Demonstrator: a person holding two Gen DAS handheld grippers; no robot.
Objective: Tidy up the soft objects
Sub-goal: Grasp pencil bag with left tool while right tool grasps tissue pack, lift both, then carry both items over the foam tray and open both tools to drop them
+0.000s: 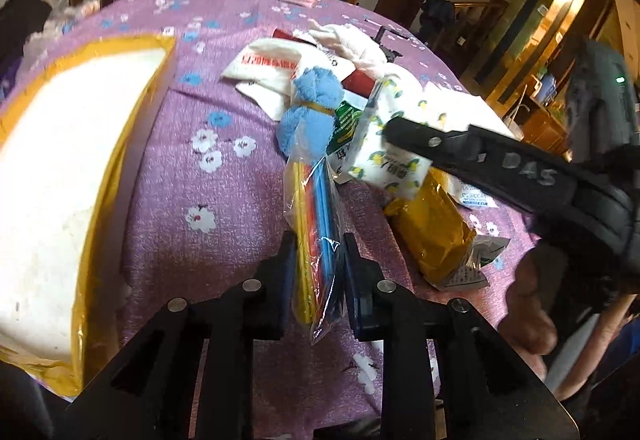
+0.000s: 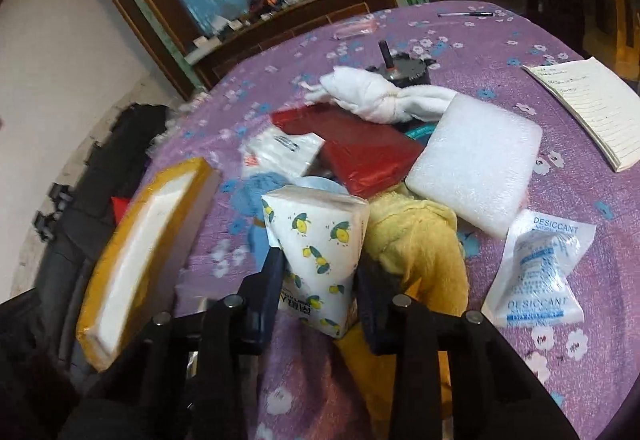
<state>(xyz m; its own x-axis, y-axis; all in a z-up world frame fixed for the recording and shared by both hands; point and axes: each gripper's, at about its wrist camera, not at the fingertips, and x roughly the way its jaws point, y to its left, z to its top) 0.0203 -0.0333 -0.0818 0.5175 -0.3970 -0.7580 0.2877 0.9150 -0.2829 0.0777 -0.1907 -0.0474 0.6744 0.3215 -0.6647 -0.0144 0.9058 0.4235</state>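
My left gripper (image 1: 317, 240) is shut on a clear bag of coloured straws (image 1: 316, 215), held above the purple flowered tablecloth (image 1: 200, 199). My right gripper (image 2: 318, 258) is shut on a lemon-print tissue pack (image 2: 320, 240), lifted over the pile; it also shows in the left wrist view (image 1: 384, 143) with the right gripper's finger (image 1: 440, 143) across it. A blue tied towel (image 1: 316, 99), a yellow towel (image 2: 416, 240), a white tied towel (image 2: 380, 91), a red bag (image 2: 360, 143) and another tissue pack (image 2: 284, 149) lie in the pile.
A yellow-taped foam box (image 1: 80, 179) sits at the left, also in the right wrist view (image 2: 140, 252). A white foam pad (image 2: 476, 159), desiccant packets (image 2: 540, 264), a notepad (image 2: 588, 107), a pen (image 2: 466, 14) and a black device (image 2: 404, 69) lie on the table. A yellow packet (image 1: 432, 232) lies nearby.
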